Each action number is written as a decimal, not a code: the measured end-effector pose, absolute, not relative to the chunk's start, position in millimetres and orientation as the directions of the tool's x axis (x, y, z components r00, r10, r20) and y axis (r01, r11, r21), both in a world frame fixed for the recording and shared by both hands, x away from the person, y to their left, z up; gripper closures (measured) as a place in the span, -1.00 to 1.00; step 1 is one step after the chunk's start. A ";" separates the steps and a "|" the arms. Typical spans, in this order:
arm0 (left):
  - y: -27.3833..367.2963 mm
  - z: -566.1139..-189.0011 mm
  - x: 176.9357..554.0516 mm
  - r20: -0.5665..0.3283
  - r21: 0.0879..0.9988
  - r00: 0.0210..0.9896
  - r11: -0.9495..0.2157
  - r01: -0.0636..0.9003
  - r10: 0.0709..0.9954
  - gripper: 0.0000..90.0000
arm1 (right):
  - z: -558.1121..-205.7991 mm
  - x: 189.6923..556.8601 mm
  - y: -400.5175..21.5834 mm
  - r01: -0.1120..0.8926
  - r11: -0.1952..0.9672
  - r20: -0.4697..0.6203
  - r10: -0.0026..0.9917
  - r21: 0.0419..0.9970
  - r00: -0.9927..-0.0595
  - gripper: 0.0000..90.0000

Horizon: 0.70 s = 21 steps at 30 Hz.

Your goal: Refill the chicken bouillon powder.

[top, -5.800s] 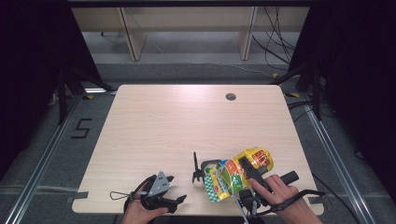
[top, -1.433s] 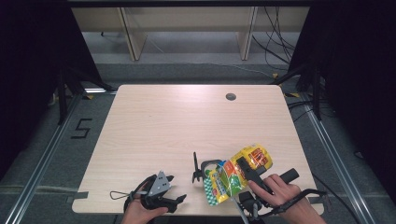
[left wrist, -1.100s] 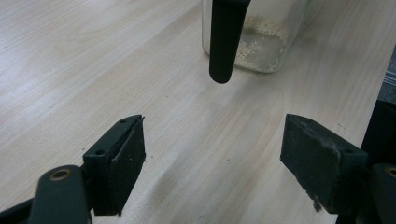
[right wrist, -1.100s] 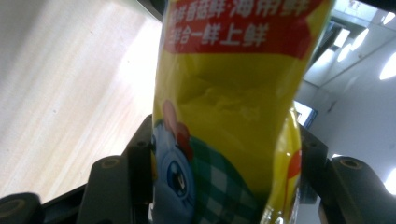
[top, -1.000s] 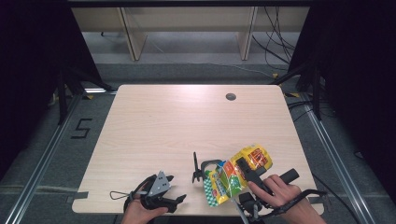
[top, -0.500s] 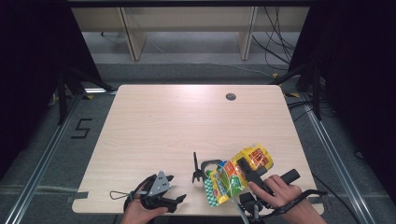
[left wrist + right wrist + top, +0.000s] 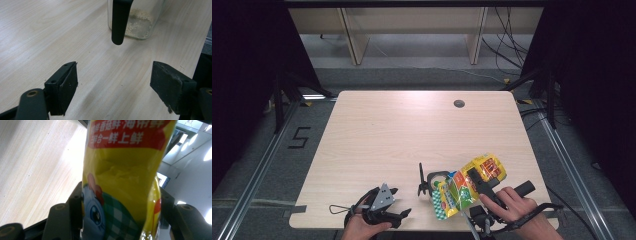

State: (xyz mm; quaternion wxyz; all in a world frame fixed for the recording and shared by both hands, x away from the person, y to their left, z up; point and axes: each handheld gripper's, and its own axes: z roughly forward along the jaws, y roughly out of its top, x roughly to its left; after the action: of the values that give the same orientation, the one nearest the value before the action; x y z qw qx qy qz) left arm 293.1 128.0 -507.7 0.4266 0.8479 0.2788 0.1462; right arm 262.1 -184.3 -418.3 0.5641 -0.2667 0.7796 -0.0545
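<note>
A yellow snack bag [image 7: 464, 186] with red and green print is tilted over the near right part of the table, and my right gripper [image 7: 476, 184] is shut on it. In the right gripper view the bag [image 7: 120, 177] is pinched between both jaws of the right gripper [image 7: 120, 222]. Just left of the bag stands a clear glass jar [image 7: 435, 181] with a black handle [image 7: 421, 179]. The left gripper view shows pale granules in the jar's bottom [image 7: 136, 25] behind the handle [image 7: 118, 22]. My left gripper [image 7: 402, 214] rests at the near edge, open [image 7: 113, 80] and holding nothing, pointing toward the jar.
The light wooden table [image 7: 412, 130] has a dark cable hole [image 7: 459, 103] at the far right. Cables trail from both grippers off the near edge. Metal rails run along the floor on both sides of the table.
The bag in the right gripper has shifted very slightly to the left, toward the jar. The left gripper has stayed where it was.
</note>
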 end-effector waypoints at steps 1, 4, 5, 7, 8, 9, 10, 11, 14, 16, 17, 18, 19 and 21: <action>127.8 -507.7 293.5 0.011 0.806 0.804 -0.481 0.345 0.595 -0.52 | -418.5 262.3 -184.9 -0.355 0.852 -0.851 -0.477 -0.385 -0.222 -0.04; 127.5 -508.6 292.7 0.003 0.810 0.802 -0.472 0.348 0.598 -0.53 | -419.9 263.5 -186.0 -0.354 0.852 -0.849 -0.478 -0.386 -0.224 -0.04; 127.7 -507.8 292.7 0.006 0.807 0.801 -0.476 0.349 0.598 -0.53 | -419.9 263.1 -186.5 -0.346 0.856 -0.849 -0.474 -0.384 -0.231 -0.04; 128.9 -507.7 293.8 0.017 0.803 0.804 -0.488 0.343 0.594 -0.53 | -418.7 263.5 -187.3 -0.351 0.854 -0.849 -0.476 -0.384 -0.230 -0.04; 127.5 -508.1 292.6 0.002 0.808 0.798 -0.470 0.354 0.603 -0.53 | -418.3 263.4 -187.6 -0.348 0.855 -0.849 -0.475 -0.383 -0.231 -0.04; 127.7 -508.2 292.5 0.002 0.807 0.799 -0.473 0.353 0.601 -0.53 | -418.4 263.0 -188.0 -0.341 0.860 -0.852 -0.469 -0.380 -0.234 -0.04; 127.7 -508.1 292.5 0.004 0.808 0.801 -0.474 0.350 0.599 -0.53 | -418.2 262.9 -188.2 -0.339 0.860 -0.851 -0.470 -0.382 -0.233 -0.04; 128.2 -507.6 293.0 0.010 0.805 0.802 -0.480 0.348 0.598 -0.53 | -418.4 262.4 -189.1 -0.335 0.865 -0.854 -0.462 -0.374 -0.241 -0.04; 127.2 -508.4 292.1 0.000 0.809 0.797 -0.469 0.355 0.604 -0.52 | -417.4 263.3 -189.2 -0.345 0.857 -0.848 -0.475 -0.384 -0.237 -0.04; 128.2 -507.6 292.9 0.009 0.805 0.802 -0.480 0.348 0.597 -0.53 | -417.5 263.5 -189.4 -0.343 0.857 -0.848 -0.476 -0.385 -0.236 -0.04; 128.8 -507.8 293.7 0.014 0.806 0.805 -0.483 0.343 0.593 -0.53 | -417.5 263.6 -189.8 -0.343 0.858 -0.848 -0.474 -0.383 -0.236 -0.04; 129.0 -507.7 294.0 0.018 0.802 0.804 -0.489 0.344 0.594 -0.52 | -417.5 263.8 -189.9 -0.344 0.857 -0.848 -0.475 -0.383 -0.237 -0.04; 129.1 -507.4 293.8 0.023 0.798 0.805 -0.496 0.343 0.593 -0.52 | -417.4 264.5 -189.7 -0.347 0.855 -0.847 -0.477 -0.386 -0.236 -0.04; 127.9 -508.1 292.5 0.002 0.806 0.801 -0.475 0.352 0.598 -0.52 | -418.4 265.2 -189.8 -0.343 0.857 -0.846 -0.477 -0.386 -0.240 -0.04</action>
State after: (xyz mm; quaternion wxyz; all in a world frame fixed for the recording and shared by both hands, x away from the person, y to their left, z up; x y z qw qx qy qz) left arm 292.5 127.9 -508.1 0.4287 0.8467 0.2807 0.1433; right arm 265.2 -189.8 -418.4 0.5585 -0.2610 0.7851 -0.0601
